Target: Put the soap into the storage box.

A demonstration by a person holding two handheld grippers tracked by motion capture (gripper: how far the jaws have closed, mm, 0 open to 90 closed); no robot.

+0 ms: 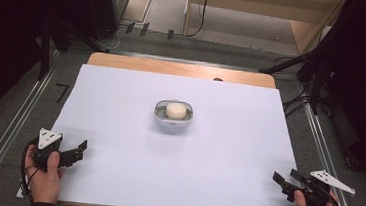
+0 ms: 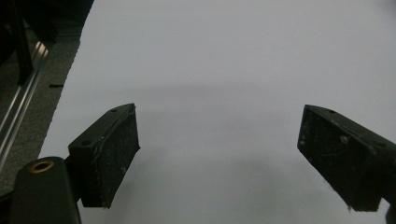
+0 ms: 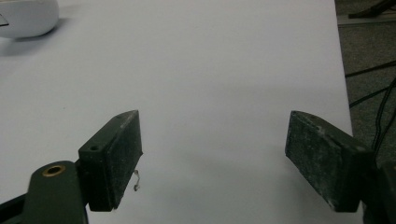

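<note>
I hold a gripper in each hand at the near corners of the white sheet (image 1: 121, 102) that covers the table. My left gripper (image 1: 80, 150) sits at about eight o'clock from the middle of the sheet, and my right gripper (image 1: 284, 179) at about four o'clock. Both point inward toward the centre, which I judge to be a ready stance: each has a free line to the one thing on the sheet.

That thing is a small clear plastic tub (image 1: 173, 113) with a grey rim, standing upright near the middle of the sheet, a little toward twelve o'clock. A pale round ball (image 1: 175, 110) sits inside it, perhaps dough or a bun; I cannot tell which. In the right gripper view the tub (image 3: 25, 18) peeks in at about eleven o'clock, well apart from my jaws.

In the left gripper view the left gripper (image 2: 219, 158) has its jaws spread wide, with bare sheet between them and nothing touched. In the right gripper view the right gripper (image 3: 215, 161) also has its jaws standing apart and empty over bare sheet.

I judge that nothing has been grasped so far, and the reach to the tub is the step ahead. The tub looks light, so I would come in gently to avoid sliding it.
</note>
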